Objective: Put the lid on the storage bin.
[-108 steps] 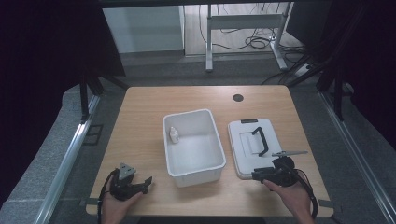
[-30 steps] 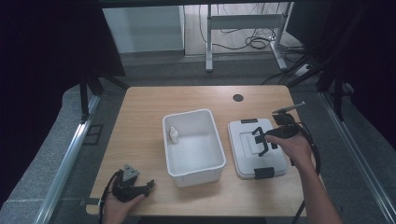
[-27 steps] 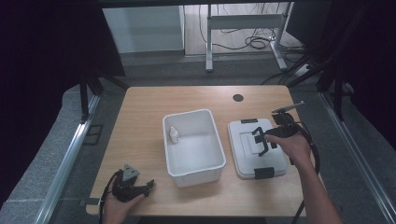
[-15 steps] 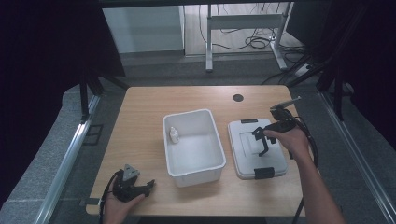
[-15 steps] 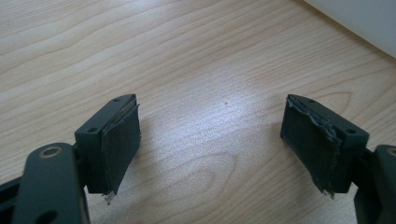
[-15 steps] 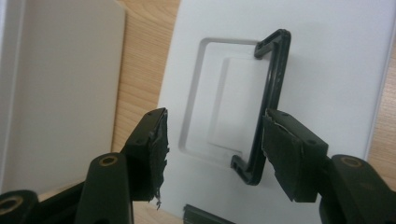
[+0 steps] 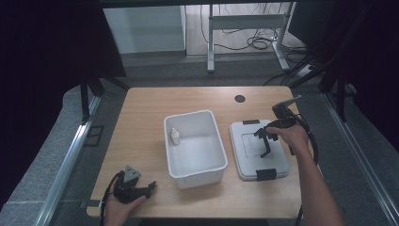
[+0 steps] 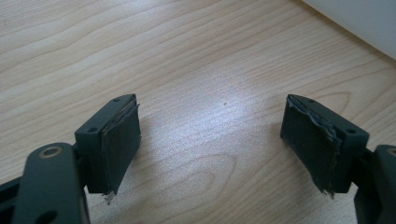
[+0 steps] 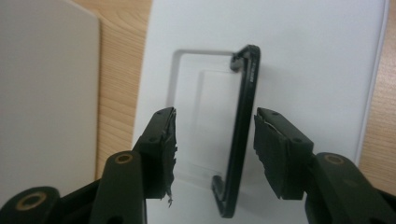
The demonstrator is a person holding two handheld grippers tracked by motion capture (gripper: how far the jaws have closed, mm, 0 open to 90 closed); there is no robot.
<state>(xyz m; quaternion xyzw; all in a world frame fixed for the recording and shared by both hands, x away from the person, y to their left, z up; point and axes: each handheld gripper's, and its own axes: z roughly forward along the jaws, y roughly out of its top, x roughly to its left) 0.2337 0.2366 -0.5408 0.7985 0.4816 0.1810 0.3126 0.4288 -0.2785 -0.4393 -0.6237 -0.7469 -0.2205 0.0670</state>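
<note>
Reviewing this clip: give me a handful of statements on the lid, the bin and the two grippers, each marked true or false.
1. The black handle of the white lid stands between the jaws of the right gripper. True; the jaws have just been closing, and the pads do not yet press on it.
2. The lid sits on top of the white bin. False; it lies flat on the table beside the bin.
3. The left gripper holds the small bottle. False; its jaws are open over bare wood, and the bottle stands inside the bin.
4. The left gripper rests near the table's front edge. True.
</note>
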